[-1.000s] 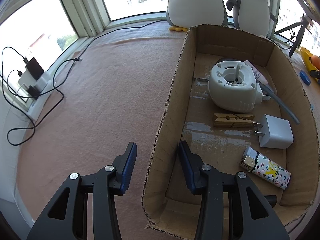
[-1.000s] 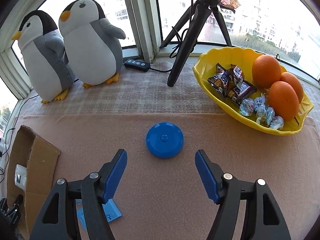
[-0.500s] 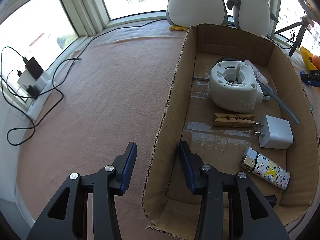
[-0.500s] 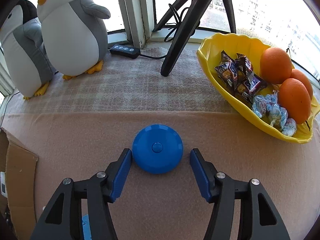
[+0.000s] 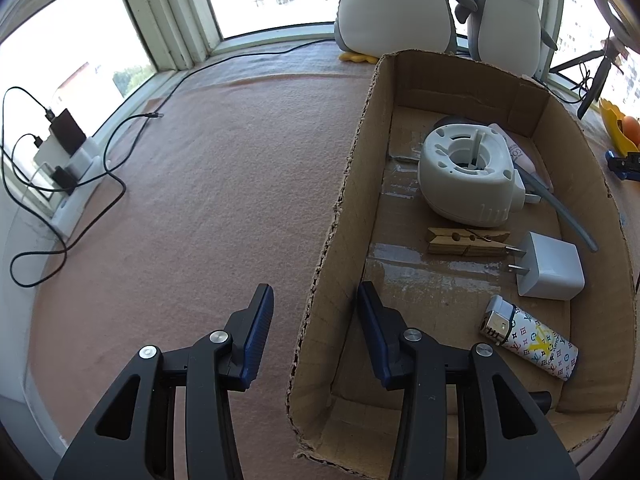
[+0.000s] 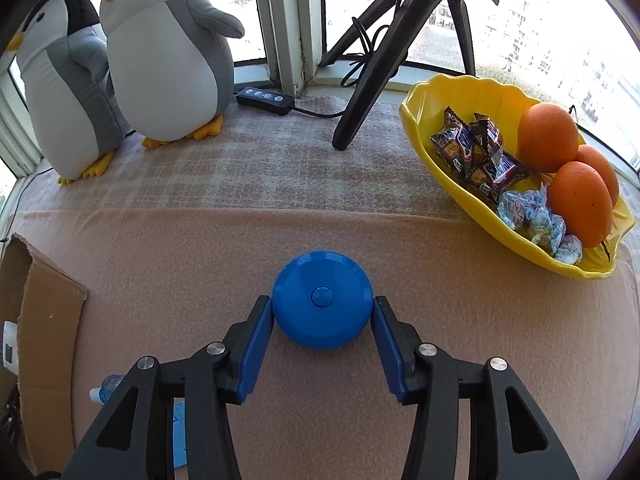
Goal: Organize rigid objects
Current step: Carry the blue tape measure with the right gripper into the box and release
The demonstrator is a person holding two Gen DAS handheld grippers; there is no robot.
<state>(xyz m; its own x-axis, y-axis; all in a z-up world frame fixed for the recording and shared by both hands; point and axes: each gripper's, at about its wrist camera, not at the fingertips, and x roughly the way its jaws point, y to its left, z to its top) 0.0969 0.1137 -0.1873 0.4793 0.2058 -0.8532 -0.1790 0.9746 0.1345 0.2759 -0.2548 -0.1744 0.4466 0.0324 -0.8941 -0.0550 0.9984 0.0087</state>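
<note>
The left wrist view alone shows inside the box [image 5: 348, 208]: a round white device [image 5: 466, 178] at the far end, then a clothespin [image 5: 466, 242] lying crosswise, a white charger [image 5: 550, 266] with its prongs pointing at the clothespin, and nearest, a patterned lighter [image 5: 530, 346] lying at a slant, its metal head toward the box's middle. The left tool [image 5: 314, 300] straddles the box's near long wall, one finger outside over the tabletop [image 5: 192, 200], the other inside. The fingers stand apart, with a visible gap on each side of the cardboard. The right wrist view shows only a corner of that box at its left edge. It alone shows the blue disc [image 6: 320, 272], which lies flat on the tabletop out in the open, well clear of the box, with its centre button facing up. Being round, the disc has no long axis. The right tool [image 6: 322, 304] is closing around it, with a blue pad against the rim on each side. Beyond the disc are two plush penguins [image 6: 168, 64], a tripod [image 6: 372, 72] and a yellow bowl [image 6: 424, 148] of oranges and sweets.
</note>
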